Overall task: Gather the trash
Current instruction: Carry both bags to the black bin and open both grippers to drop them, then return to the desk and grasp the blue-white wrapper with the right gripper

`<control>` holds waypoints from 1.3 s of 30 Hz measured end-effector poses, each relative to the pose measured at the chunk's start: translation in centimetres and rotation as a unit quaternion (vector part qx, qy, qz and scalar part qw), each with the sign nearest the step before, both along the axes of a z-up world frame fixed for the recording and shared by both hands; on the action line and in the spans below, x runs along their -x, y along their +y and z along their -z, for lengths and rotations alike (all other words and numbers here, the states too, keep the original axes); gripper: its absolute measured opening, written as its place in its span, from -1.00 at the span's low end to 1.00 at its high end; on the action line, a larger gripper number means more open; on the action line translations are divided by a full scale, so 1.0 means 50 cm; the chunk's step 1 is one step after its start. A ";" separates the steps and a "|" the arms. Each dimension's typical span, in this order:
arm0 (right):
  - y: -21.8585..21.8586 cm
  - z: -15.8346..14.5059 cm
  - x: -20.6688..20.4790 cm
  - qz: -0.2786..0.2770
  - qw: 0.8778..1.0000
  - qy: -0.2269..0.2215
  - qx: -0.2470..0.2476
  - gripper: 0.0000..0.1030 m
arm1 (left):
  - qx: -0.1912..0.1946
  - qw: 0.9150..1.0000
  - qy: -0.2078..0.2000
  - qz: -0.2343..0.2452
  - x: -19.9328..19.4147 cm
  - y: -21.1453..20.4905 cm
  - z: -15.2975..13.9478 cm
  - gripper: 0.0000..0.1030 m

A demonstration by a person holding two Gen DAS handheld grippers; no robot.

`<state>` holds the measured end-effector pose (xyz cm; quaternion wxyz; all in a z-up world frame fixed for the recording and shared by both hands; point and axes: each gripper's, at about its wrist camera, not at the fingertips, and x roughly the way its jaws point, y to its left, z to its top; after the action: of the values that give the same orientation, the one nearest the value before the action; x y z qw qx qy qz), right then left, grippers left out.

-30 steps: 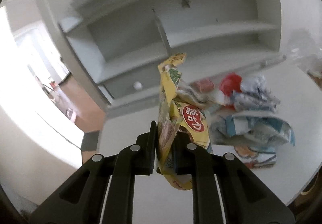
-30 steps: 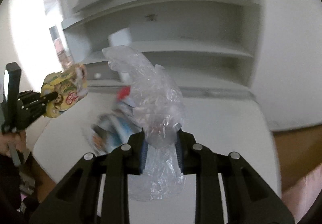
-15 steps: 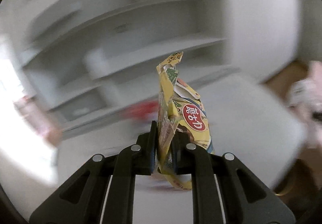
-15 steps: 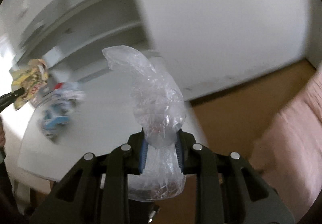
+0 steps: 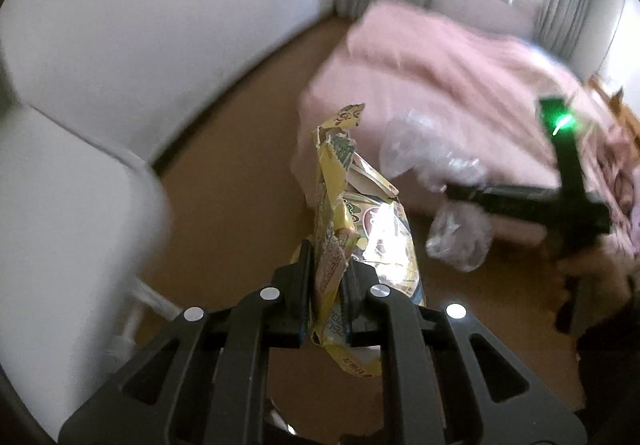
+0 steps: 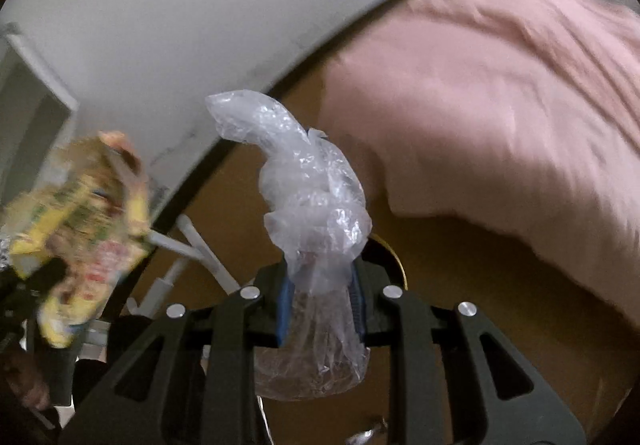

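In the left wrist view, the white wall fills the upper left of the frame. At the centre our left gripper (image 5: 326, 299) is clamped on a yellow snack wrapper (image 5: 360, 229), which stands up from the jaws over the brown floor (image 5: 240, 181). Further right, our right gripper (image 5: 460, 191) pinches a clear plastic bag (image 5: 432, 153) in front of the pink bedding (image 5: 460, 57).

We judge both pieces light, soft and crinkly (the film probably slippery), so a firm pinch low on the bunched part suits them.

In the right wrist view the wrapper blurs at the left edge, while the bag is held at centre. Just behind the jaws, right of centre, a dark round rim with a gold edge (image 6: 394, 259) peeks out; it may be a bin, but we cannot see what it holds.
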<state>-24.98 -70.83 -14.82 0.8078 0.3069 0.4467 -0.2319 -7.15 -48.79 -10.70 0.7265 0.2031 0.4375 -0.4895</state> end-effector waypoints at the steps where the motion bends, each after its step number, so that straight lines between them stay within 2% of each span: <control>1: -0.006 0.029 0.010 0.003 1.000 0.012 -0.007 -0.53 | -0.011 1.000 0.011 0.006 0.002 -0.020 0.024 -0.78; 3: -0.005 0.085 0.013 0.004 0.999 0.037 -0.025 -0.53 | -0.045 0.998 0.047 0.016 -0.010 -0.058 0.098 -0.78; 7: -0.006 0.157 0.012 0.009 0.997 0.069 -0.042 -0.53 | -0.080 0.993 0.084 0.022 -0.035 -0.101 0.192 -0.78; 10: -0.013 0.195 0.015 0.012 0.995 0.085 -0.050 -0.53 | -0.100 0.991 0.086 0.026 -0.030 -0.117 0.244 -0.77; 14: -0.011 0.202 0.018 0.018 0.994 0.099 -0.047 -0.53 | -0.113 0.989 0.085 0.039 -0.036 -0.172 0.278 -0.75; 15: -0.013 0.205 0.020 0.020 0.994 0.099 -0.049 -0.53 | -0.116 0.989 0.080 0.042 -0.032 -0.181 0.282 -0.70; 17: -0.025 0.206 0.002 0.022 0.993 0.101 -0.051 -0.53 | -0.114 0.990 0.076 0.044 -0.031 -0.192 0.281 -0.37; 18: -0.026 0.207 0.000 0.022 0.993 0.102 -0.051 -0.53 | -0.107 0.991 0.071 0.045 -0.027 -0.199 0.275 0.01; 19: -0.023 0.206 -0.003 0.022 0.993 0.103 -0.050 -0.53 | -0.102 0.992 0.063 0.046 -0.031 -0.186 0.286 0.23; 25: -0.029 0.232 -0.033 0.012 0.992 0.109 -0.064 -0.53 | -0.088 0.994 0.034 0.053 -0.016 -0.188 0.248 0.26; 33: -0.005 0.271 -0.098 -0.021 0.989 0.123 -0.080 -0.49 | -0.036 0.998 0.001 0.044 0.018 -0.117 0.106 0.50; 34: 0.000 0.271 -0.106 -0.025 0.988 0.126 -0.080 -0.42 | -0.030 0.999 -0.002 0.040 0.021 -0.108 0.091 0.54; 35: 0.005 0.268 -0.112 -0.027 0.988 0.129 -0.078 -0.15 | -0.022 0.999 -0.005 0.038 0.025 -0.094 0.070 0.57; 36: 0.007 0.264 -0.117 -0.026 0.988 0.130 -0.074 0.21 | -0.017 0.999 -0.008 0.036 0.026 -0.084 0.054 0.61; 37: 0.011 0.256 -0.121 -0.025 0.989 0.127 -0.069 0.39 | -0.008 0.999 -0.012 0.031 0.029 -0.066 0.032 0.64; 39: 0.020 0.237 -0.128 -0.023 0.991 0.121 -0.055 0.40 | 0.004 1.000 -0.016 0.024 0.029 -0.037 -0.006 0.67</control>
<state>-18.55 -69.82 -26.69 0.7351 0.3102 0.5597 -0.2239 -8.58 -50.63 -10.39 0.7224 0.2180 0.4188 -0.5051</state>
